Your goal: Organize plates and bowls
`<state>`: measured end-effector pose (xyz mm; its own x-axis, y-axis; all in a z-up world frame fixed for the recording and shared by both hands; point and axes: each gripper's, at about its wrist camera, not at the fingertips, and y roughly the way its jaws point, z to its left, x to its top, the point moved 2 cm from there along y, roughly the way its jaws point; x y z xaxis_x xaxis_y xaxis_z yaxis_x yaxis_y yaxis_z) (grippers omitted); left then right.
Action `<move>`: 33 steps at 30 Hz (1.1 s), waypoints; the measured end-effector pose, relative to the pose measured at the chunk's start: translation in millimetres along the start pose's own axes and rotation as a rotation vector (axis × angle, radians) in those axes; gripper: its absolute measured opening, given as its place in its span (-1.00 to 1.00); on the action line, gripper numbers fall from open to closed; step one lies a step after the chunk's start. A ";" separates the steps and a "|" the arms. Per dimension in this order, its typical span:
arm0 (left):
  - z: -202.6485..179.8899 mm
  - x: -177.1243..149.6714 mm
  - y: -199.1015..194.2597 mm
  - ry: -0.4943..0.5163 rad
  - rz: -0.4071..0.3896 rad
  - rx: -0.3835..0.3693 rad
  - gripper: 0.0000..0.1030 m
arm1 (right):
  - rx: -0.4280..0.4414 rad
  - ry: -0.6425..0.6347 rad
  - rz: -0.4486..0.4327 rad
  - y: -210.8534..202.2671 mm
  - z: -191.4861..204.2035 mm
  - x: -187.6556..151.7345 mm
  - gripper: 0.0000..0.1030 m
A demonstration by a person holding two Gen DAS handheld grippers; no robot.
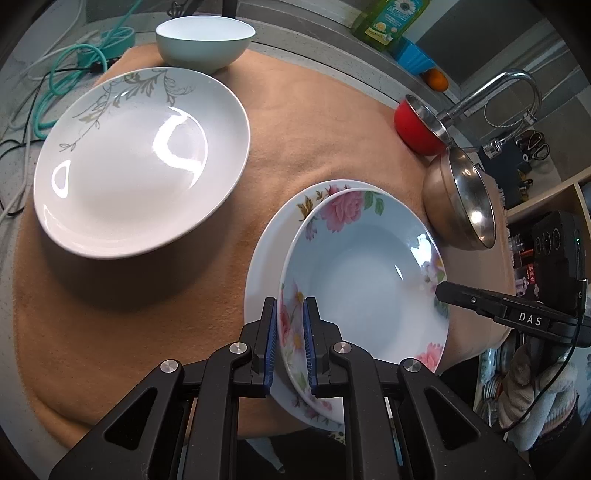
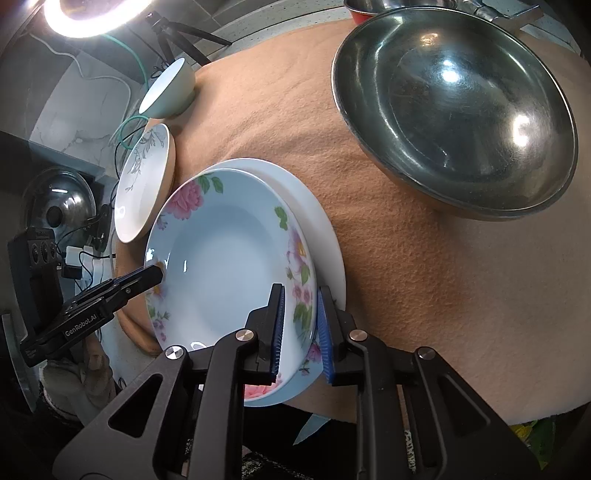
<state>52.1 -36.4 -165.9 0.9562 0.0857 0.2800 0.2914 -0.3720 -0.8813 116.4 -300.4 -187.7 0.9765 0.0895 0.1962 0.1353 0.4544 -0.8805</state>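
A pink-flowered deep plate (image 1: 365, 266) rests on a second floral plate (image 1: 266, 258) on the tan cloth (image 1: 303, 140). My left gripper (image 1: 290, 306) straddles the top plate's near-left rim, its blue pads either side of it. My right gripper (image 2: 301, 295) straddles the same plate's (image 2: 229, 258) other rim, above the lower plate (image 2: 325, 229). A large white leaf-patterned plate (image 1: 136, 166) lies at the left; it also shows in the right wrist view (image 2: 142, 181). A pale green bowl (image 1: 205, 40) stands at the back. A steel bowl (image 2: 454, 107) lies at the right.
A red bowl with a steel one inside (image 1: 417, 125) sits by the faucet (image 1: 495, 92). A dish soap bottle (image 1: 391, 18) stands behind. Teal cables (image 1: 74, 62) lie off the cloth at the left. A ring lamp (image 2: 92, 14) and a pot lid (image 2: 59, 203) are beyond the table.
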 end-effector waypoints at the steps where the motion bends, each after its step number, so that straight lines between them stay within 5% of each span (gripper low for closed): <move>1: -0.3 0.0 0.0 0.001 0.000 0.001 -0.79 | -0.001 0.000 -0.001 0.1 1.0 -0.5 -0.62; 25: 14.5 11.0 -28.0 -0.022 -0.069 -0.025 -0.79 | -0.069 -0.097 -0.159 -40.2 33.9 17.2 -0.54; 29: 30.8 16.4 -40.6 -0.054 -0.110 -0.010 -0.79 | -0.067 -0.155 -0.206 -46.8 58.3 22.9 -0.27; 33: 55.6 22.2 -50.9 -0.099 -0.147 0.020 -0.75 | -0.060 -0.210 -0.222 -45.1 83.8 32.7 -0.27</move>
<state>60.0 35.8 -136.0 0.9010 0.2291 0.3684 0.4280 -0.3308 -0.8411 128.2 -243.7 -105.4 0.8668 0.1776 0.4660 0.3572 0.4311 -0.8286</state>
